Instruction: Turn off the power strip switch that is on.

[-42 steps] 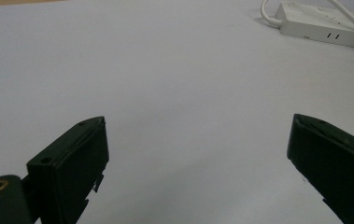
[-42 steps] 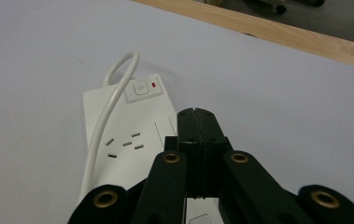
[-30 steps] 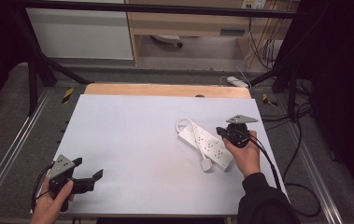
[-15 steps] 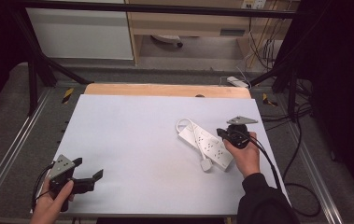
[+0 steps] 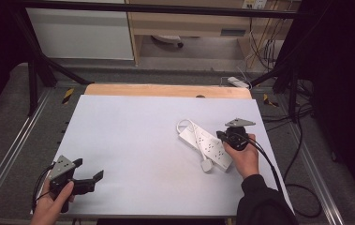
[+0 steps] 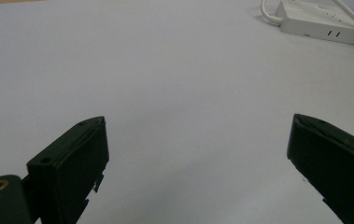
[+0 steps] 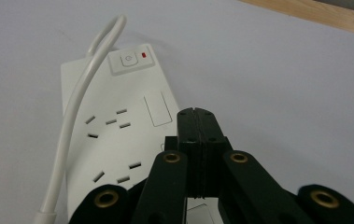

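Almost nothing has shifted since a second ago: the right hand has only crept a touch along the strip, and the left hand rests where it was.

The white-covered desk (image 5: 133, 140) carries one thing that matters, a white plastic power strip with a row of sockets (image 5: 205, 144), lying right of centre. Its long axis runs diagonally, from the far end nearer the middle of the desk down toward the near right, and its white round cable (image 7: 74, 116) loops off the far end and comes back along one side to a white plug (image 5: 206, 165) at the near end.

The right hand-held gripper (image 5: 223, 137) sits directly above the strip's near half, jaws pressed fully together with nothing between them. In the right gripper view the closed tips point along the strip toward the square switch button with the red lamp (image 7: 131, 60) at the far end, so the likely move is a push forward along that axis.

The left hand-held gripper (image 5: 90, 175) is well apart at the near left corner, jaws spread wide and empty, aimed across bare desk toward the strip.
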### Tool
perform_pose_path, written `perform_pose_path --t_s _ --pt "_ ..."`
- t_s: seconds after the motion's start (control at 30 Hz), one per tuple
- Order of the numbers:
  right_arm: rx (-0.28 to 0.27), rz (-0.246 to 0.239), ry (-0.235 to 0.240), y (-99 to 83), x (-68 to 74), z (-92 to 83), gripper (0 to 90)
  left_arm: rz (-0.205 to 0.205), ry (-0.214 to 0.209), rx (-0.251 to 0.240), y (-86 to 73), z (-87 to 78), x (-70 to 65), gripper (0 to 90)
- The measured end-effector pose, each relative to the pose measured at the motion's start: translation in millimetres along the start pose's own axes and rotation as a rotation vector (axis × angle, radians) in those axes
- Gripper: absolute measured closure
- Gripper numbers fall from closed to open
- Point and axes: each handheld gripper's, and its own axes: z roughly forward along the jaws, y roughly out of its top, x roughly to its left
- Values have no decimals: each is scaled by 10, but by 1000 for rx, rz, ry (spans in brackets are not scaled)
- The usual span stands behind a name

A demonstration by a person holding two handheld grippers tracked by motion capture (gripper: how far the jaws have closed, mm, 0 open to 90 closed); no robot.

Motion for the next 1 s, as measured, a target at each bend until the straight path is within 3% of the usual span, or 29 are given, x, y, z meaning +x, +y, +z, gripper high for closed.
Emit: perform_pose_path --t_s 1.0 --pt "22 13 1 -141 4 60 900 5 -3 6 -3 7 -5 56"
